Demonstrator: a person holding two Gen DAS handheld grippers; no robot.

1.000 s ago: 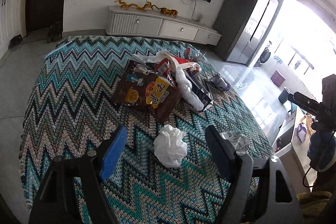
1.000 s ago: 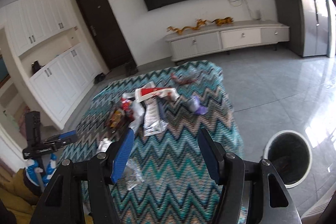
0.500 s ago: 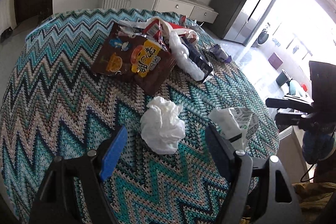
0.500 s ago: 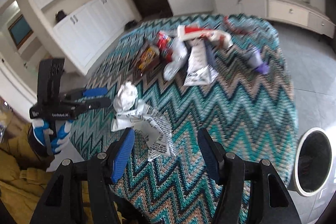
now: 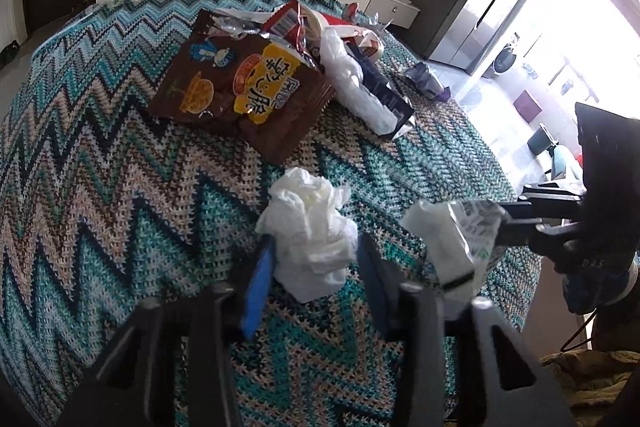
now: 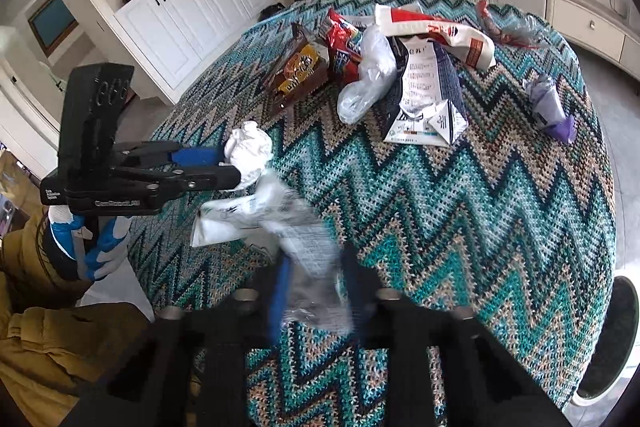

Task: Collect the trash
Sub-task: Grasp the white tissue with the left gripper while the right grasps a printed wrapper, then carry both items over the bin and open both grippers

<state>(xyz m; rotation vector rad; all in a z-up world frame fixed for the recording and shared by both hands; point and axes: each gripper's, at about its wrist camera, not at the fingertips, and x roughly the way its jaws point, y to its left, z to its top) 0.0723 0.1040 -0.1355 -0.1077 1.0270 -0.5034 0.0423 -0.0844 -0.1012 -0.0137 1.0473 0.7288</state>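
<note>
A crumpled white tissue (image 5: 308,211) lies on the zigzag-patterned tablecloth (image 5: 100,187). My left gripper (image 5: 314,245) has its jaws closing, and both pads touch the tissue's sides; the right wrist view shows that gripper (image 6: 232,167) pinching the tissue (image 6: 250,143) from the left. My right gripper (image 6: 318,259) is shut on a clear plastic wrapper with a printed label (image 6: 304,239), whose far end rests on the cloth. In the left wrist view the right gripper (image 5: 502,223) comes in from the right, holding the wrapper (image 5: 448,239).
Farther back on the table lies a pile: a brown snack bag (image 5: 244,95), a clear plastic bag (image 6: 368,75), a dark blue and white packet (image 6: 428,99), a red and white packet (image 6: 436,31) and a purple wrapper (image 6: 550,107). A round bin (image 6: 612,339) stands on the floor at lower right.
Both grippers came down toward the table. The left jaws narrowed around the tissue, and the right jaws shut on the clear wrapper.
</note>
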